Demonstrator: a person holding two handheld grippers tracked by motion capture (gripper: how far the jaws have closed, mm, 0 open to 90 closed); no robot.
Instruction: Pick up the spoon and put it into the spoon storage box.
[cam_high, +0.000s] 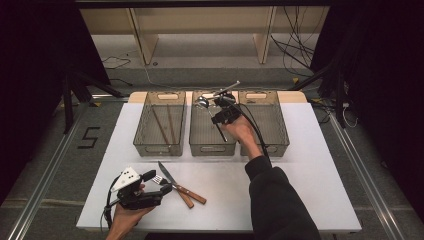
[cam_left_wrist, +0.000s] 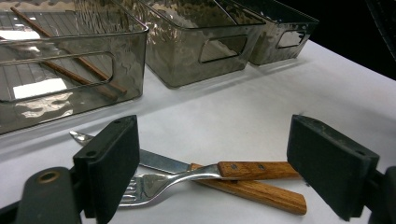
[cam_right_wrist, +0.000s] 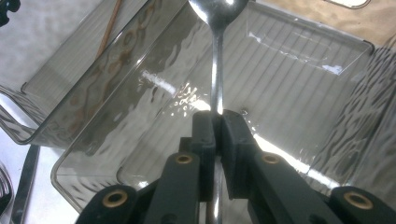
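Note:
My right gripper (cam_high: 216, 118) hangs over the middle clear grey bin (cam_high: 212, 150), shut on the stem of a metal spoon (cam_high: 201, 103). In the right gripper view the jaws (cam_right_wrist: 217, 119) pinch the spoon (cam_right_wrist: 218, 11), whose bowl points away over the ribbed bin floor (cam_right_wrist: 303, 70). At the front left, my left gripper (cam_high: 157, 183) is open and low over the table. A fork (cam_left_wrist: 187, 177) with a wooden handle lies across a wooden-handled knife (cam_left_wrist: 163, 162) between its jaws (cam_left_wrist: 215, 149), and neither jaw touches them.
Three clear bins stand in a row at the back of the white table (cam_high: 310, 165). The left bin (cam_high: 145, 145) holds two brown chopsticks (cam_high: 160, 127). The right bin (cam_high: 277, 145) lies behind the person's right hand. A dark sleeve crosses the table's front right.

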